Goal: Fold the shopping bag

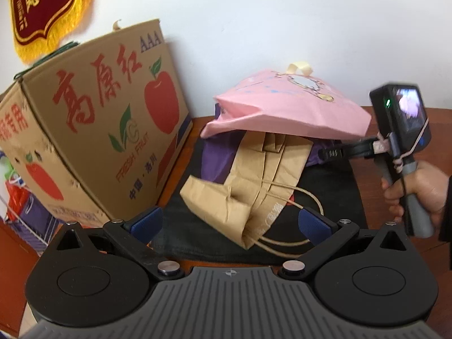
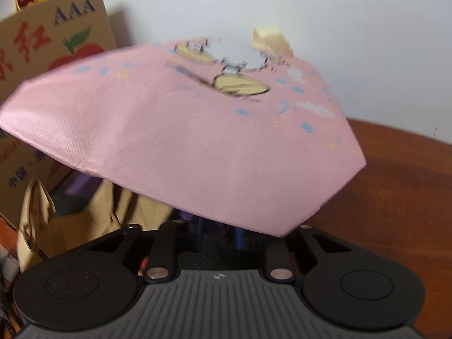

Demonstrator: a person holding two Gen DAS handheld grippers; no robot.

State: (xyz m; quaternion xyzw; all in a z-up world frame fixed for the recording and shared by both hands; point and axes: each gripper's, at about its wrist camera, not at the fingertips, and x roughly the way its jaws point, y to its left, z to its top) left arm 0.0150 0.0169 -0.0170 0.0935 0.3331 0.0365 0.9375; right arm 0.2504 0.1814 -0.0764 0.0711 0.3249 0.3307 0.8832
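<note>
Left gripper (image 1: pixel 230 223) has its blue fingers (image 1: pixel 147 221) spread wide, nothing between the pads, hovering low over the near end of a flattened brown paper bag (image 1: pixel 248 186) and its twine handles. Right gripper (image 1: pixel 333 152) reaches in from the right under the pink shopping bag (image 2: pixel 183 138); in its own view the fingertips are hidden beneath the pink fabric, so whether they pinch it can't be told. The pink bag sits propped up like a tent over the pile, near edge lifted, cream handle (image 1: pixel 301 67) sticking up at the back. Judgement: the step is getting a firm hold on the pink bag's near edge; best to catch one layer only, then pull it clear of the pile before flattening. In the way: the brown bag, purple fabric (image 1: pixel 217 155) and a black mat (image 1: pixel 197 234) lie under it on the wooden table (image 2: pixel 395 197). A tall apple carton (image 1: pixel 93 130) crowds the left side, so work rightward.
</note>
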